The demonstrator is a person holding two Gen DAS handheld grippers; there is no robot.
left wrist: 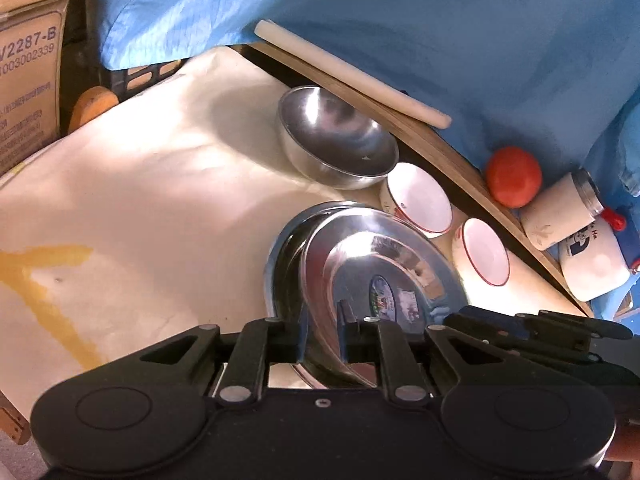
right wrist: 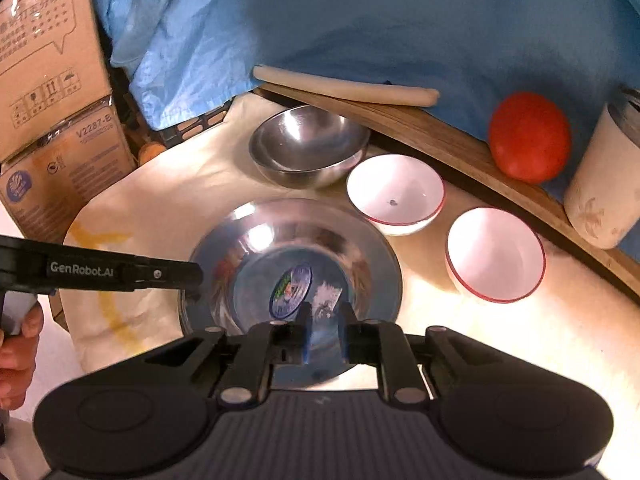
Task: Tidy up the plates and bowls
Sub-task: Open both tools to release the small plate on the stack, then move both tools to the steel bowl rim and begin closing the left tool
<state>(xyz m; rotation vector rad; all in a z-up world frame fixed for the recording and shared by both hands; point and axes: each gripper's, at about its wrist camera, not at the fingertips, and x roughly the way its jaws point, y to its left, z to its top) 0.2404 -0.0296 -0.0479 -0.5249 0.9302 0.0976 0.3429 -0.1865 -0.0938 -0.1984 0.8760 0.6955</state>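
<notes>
A shiny steel plate (left wrist: pixel 400 264) (right wrist: pixel 280 248) with a sticker in its well lies on the cream cloth. My left gripper (left wrist: pixel 324 340) is shut on the plate's left rim, which runs between its fingers. A second steel rim shows just under that plate. In the right wrist view the left gripper (right wrist: pixel 196 280) reaches in from the left. My right gripper (right wrist: pixel 324 320) (left wrist: pixel 460 316) hovers over the plate's near part, its jaws a narrow gap apart with nothing between them. Behind the plate stand a steel bowl (left wrist: pixel 336 136) (right wrist: pixel 304 148) and two white red-rimmed bowls (left wrist: pixel 420 200) (left wrist: pixel 486 252) (right wrist: pixel 394 192) (right wrist: pixel 494 254).
A wooden board (right wrist: pixel 440 136) edges the cloth at the back right, carrying a white slab (left wrist: pixel 352 76), a tomato (left wrist: pixel 514 176) (right wrist: pixel 530 136), a cream cup (right wrist: pixel 608 184) and a white bottle (left wrist: pixel 596 264). Cardboard boxes (right wrist: pixel 48 60) stand at the left. A hand (right wrist: pixel 16 344) holds the left gripper.
</notes>
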